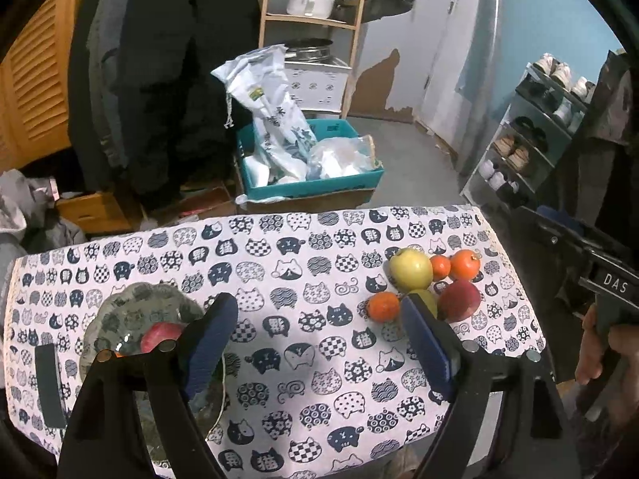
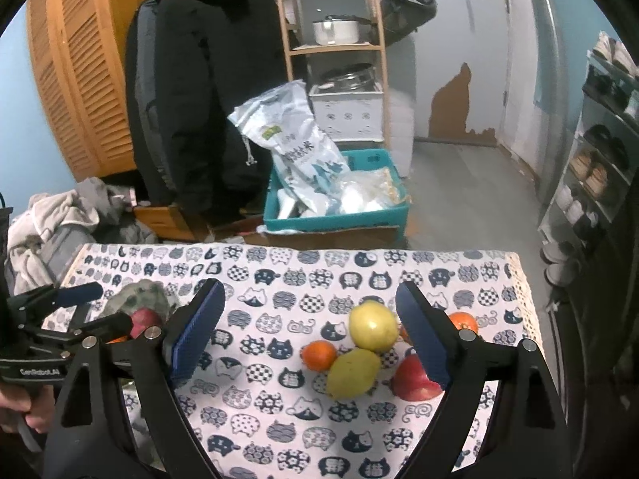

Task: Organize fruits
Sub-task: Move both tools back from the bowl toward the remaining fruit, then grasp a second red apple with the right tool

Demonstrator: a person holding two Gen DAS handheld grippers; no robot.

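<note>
On the cat-print cloth lies a cluster of fruit: a yellow-green apple (image 2: 373, 325), a yellow pear-shaped fruit (image 2: 353, 373), an orange (image 2: 318, 355), a red apple (image 2: 413, 379) and another orange (image 2: 463, 321). My right gripper (image 2: 309, 335) hovers over them, open, its pads touching none. A glass plate (image 1: 135, 311) at the table's left holds a red apple (image 1: 159, 337). My left gripper (image 1: 319, 339) stands open just right of the plate, over bare cloth. The fruit cluster (image 1: 411, 269) lies past its right finger, which partly hides one green fruit.
The table's far edge (image 2: 299, 245) drops to a floor with a teal box (image 2: 335, 215) of bags. A black coat (image 2: 191, 80), a wooden shelf (image 2: 335, 48) and a shoe rack (image 1: 531, 131) stand beyond. A hand (image 1: 595, 351) holds the right gripper's handle (image 1: 607, 279).
</note>
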